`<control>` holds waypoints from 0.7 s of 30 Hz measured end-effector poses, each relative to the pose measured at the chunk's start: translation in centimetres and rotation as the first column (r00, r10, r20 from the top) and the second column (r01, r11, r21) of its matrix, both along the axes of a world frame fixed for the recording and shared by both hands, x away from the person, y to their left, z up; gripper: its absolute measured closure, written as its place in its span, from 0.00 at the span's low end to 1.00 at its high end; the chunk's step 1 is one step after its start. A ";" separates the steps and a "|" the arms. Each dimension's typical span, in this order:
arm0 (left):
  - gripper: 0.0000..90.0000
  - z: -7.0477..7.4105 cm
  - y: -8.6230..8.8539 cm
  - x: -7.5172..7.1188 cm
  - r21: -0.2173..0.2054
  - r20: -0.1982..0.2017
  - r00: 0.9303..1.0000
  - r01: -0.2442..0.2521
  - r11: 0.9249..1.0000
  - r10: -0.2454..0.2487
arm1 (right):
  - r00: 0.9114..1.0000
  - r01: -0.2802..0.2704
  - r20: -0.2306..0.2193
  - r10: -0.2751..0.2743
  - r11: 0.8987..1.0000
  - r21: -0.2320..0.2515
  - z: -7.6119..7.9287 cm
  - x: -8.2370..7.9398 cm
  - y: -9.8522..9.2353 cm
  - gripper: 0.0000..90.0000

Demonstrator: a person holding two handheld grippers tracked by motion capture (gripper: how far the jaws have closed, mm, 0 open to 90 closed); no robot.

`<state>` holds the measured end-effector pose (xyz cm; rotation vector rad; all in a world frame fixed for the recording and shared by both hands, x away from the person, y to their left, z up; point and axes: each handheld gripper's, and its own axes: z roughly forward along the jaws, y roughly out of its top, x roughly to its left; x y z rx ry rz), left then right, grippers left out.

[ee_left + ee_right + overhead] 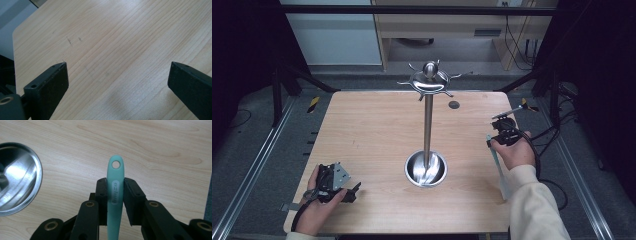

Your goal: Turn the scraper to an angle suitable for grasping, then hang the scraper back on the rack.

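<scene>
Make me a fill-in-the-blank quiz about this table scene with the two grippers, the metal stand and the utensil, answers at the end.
1. The right gripper is shut on the mint-green silicone utensil handle, whose tip has a round ____.
2. The left gripper has its jaws ____, with nothing between them.
3. The tall shiny steel hook stand rises from a round ____ base.
4. Everything is above a light ____ table.

Missing words: hole; open; metal; wooden

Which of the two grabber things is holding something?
The right gripper: its jaws pinch a mint-green utensil handle. The left gripper stands open over bare table.
</scene>
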<state>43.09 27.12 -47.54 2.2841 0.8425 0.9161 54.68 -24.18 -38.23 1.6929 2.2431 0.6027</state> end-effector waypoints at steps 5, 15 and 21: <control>0.03 0.0 0.0 0.0 -0.001 0.002 1.000 -0.001 1.000 0.001 | 0.998 -0.027 0.057 0.026 0.999 0.018 1.8 -0.7 0.1 0.83; 0.03 0.0 0.0 0.0 -0.001 0.002 1.000 0.000 1.000 0.000 | 0.980 -0.094 0.180 0.085 0.995 0.044 5.7 -2.6 0.9 0.83; 0.03 0.0 0.0 0.0 -0.005 0.001 1.000 0.000 1.000 0.000 | 0.962 -0.146 0.243 0.127 0.987 0.062 7.2 -3.4 1.4 0.83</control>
